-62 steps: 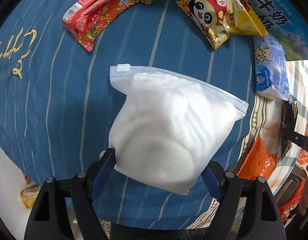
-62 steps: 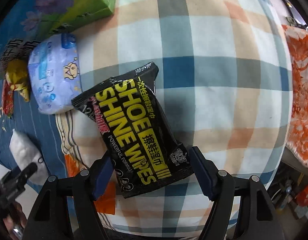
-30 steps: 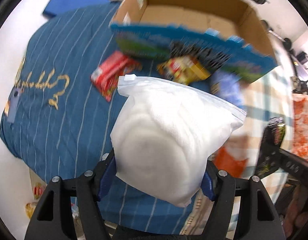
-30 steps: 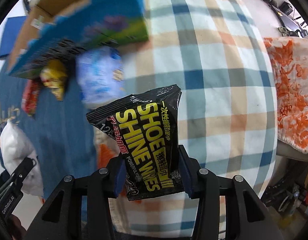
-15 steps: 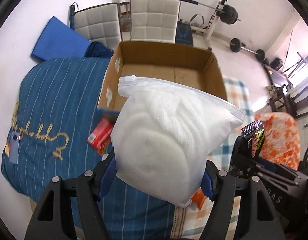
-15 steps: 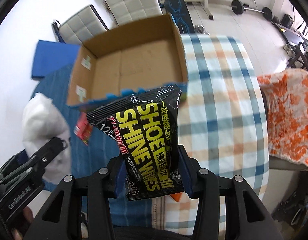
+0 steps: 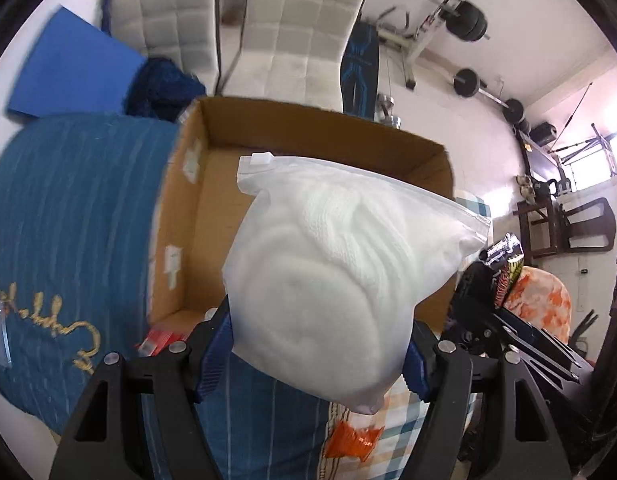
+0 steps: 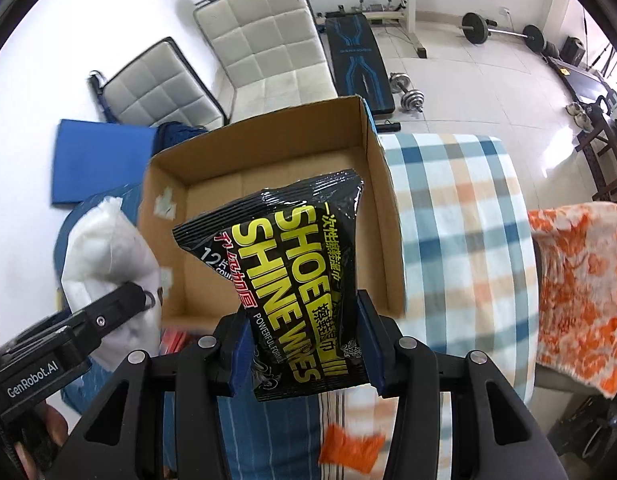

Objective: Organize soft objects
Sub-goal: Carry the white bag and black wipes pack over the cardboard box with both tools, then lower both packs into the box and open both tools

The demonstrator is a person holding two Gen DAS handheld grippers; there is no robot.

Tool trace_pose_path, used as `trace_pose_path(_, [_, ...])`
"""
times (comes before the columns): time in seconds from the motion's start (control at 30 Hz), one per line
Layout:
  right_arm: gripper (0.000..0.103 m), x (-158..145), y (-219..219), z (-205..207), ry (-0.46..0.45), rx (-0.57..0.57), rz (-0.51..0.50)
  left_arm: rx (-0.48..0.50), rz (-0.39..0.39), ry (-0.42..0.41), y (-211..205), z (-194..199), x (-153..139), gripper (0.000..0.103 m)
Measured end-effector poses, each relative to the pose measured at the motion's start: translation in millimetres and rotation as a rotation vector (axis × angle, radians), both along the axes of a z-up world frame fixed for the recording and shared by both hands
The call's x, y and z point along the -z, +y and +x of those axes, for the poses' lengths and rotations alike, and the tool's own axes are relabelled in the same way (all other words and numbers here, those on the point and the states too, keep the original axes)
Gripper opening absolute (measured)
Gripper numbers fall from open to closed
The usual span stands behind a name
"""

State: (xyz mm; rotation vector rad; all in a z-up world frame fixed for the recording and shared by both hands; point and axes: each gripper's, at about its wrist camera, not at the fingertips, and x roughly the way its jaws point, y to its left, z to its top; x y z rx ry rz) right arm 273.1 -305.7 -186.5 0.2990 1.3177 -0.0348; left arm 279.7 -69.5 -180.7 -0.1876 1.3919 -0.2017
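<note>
The zip bag (image 7: 340, 284) stuffed with white knit is pinched by its bottom end in the left gripper (image 7: 314, 344), hanging in the air in front of the open cardboard box (image 7: 188, 216). The black wipes pack (image 8: 292, 280) is clamped in the right gripper (image 8: 306, 344), also up over the box. Box sits on the bed, half on the blue striped cover (image 7: 68, 216), half on the plaid sheet (image 8: 460, 216). 1 orange packet (image 8: 348, 450) lies below on the bed, plus a red packet (image 7: 162, 338) by the box's near wall.
</note>
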Motion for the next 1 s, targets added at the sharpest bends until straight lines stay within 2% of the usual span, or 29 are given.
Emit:
trace_pose_path(0.2, [0.048,57,4,72,0.077,-0.006,-0.014,0.005,-0.035,0.139,-10,61,59,0.07])
trace_pose_path(0.33, [0.048,97,4,106,0.13,-0.002,-0.03,-0.024,-0.09,0.238,-14,91,98,0.07])
trace_pose_path(0.47, [0.049,125,5,129,0.167,-0.002,-0.053,-0.04,-0.117,0.298,-17,110,122,0.071])
trace_pose_path(0.63, [0.049,150,5,151,0.199,0.0,-0.07,-0.047,-0.132,0.316,-22,124,133,0.073])
trace_pose_path(0.8, [0.052,163,5,164,0.231,0.018,-0.091,-0.056,-0.197,0.371,-26,130,144,0.073])
trace_pose_path(0.93, [0.056,170,4,166,0.242,0.019,-0.089,-0.058,-0.211,0.387,-29,127,136,0.073])
trace_pose_path(1.0, [0.057,170,4,166,0.237,0.006,-0.076,-0.042,-0.19,0.37,-31,124,126,0.073])
